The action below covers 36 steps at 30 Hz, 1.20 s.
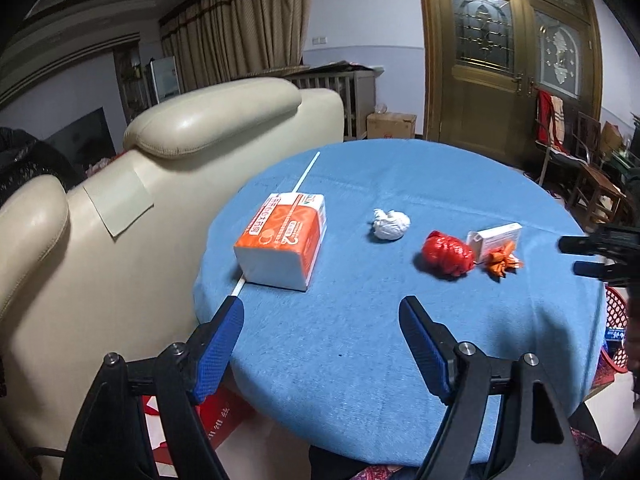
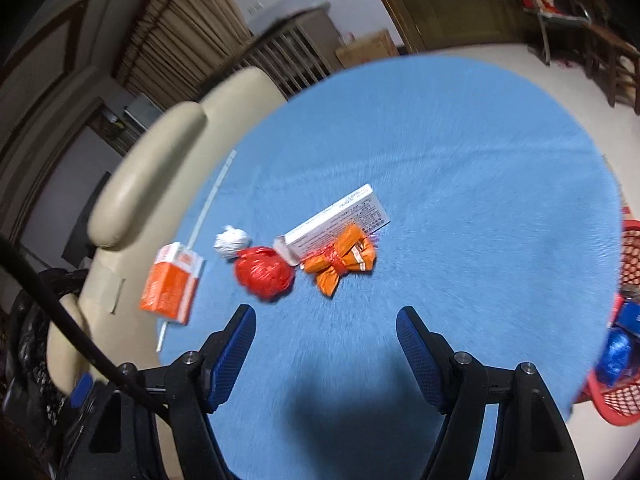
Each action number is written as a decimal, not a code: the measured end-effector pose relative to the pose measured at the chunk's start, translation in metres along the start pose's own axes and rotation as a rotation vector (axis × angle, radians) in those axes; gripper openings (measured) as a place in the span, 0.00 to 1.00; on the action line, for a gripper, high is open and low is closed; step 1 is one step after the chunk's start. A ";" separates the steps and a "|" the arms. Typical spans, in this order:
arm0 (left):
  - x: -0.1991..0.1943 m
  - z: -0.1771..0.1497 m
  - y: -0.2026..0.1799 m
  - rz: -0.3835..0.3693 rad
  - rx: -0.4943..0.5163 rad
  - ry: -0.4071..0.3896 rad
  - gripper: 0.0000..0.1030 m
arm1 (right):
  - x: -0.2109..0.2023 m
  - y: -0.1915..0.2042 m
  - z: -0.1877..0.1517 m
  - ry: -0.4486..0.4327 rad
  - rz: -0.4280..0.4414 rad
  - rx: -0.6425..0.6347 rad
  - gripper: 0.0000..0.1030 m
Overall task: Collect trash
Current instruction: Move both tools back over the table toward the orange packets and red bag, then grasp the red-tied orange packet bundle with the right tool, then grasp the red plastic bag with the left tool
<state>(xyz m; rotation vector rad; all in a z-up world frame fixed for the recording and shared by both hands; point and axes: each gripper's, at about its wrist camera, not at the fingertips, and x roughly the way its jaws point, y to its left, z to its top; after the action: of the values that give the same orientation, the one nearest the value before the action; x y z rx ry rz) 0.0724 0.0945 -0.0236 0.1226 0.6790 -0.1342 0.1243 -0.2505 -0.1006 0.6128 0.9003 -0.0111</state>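
On the round blue table [image 1: 360, 340] lie a crumpled white paper ball [image 1: 391, 224], a red crumpled plastic bag [image 1: 447, 255], an orange knotted wrapper [image 1: 502, 262] and a small white box [image 1: 496, 237]. My left gripper [image 1: 322, 312] is open and empty above the table's near edge. My right gripper [image 2: 326, 320] is open and empty, hovering above the table short of the red bag [image 2: 262, 274], the orange wrapper [image 2: 340, 260] and the white box [image 2: 340, 220]. The paper ball [image 2: 232, 241] lies behind the bag. The right gripper's tips show at the left view's right edge [image 1: 592, 256].
An orange tissue pack [image 1: 284, 240] rests on a white stick [image 1: 276, 224] at the table's left side. A cream leather sofa [image 1: 120, 216] stands left of the table. A red mesh basket [image 2: 628, 312] holding blue items sits on the floor at the right.
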 end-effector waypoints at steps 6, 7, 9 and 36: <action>0.018 0.005 0.008 0.003 -0.025 0.030 0.78 | 0.070 -0.011 0.022 0.103 -0.014 0.148 0.55; 0.020 0.006 0.009 0.003 -0.028 0.035 0.78 | 0.077 -0.015 0.025 0.103 -0.011 0.186 0.55; 0.026 0.008 0.011 0.005 -0.034 0.046 0.78 | 0.088 -0.018 0.031 0.101 -0.023 0.234 0.55; 0.145 0.077 -0.098 -0.210 -0.073 0.267 0.78 | 0.050 0.007 0.007 -0.039 -0.159 -0.101 0.35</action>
<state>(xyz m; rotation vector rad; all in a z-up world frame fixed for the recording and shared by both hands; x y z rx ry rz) 0.2156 -0.0258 -0.0628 -0.0022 0.9617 -0.2980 0.1629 -0.2363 -0.1301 0.4446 0.9045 -0.1190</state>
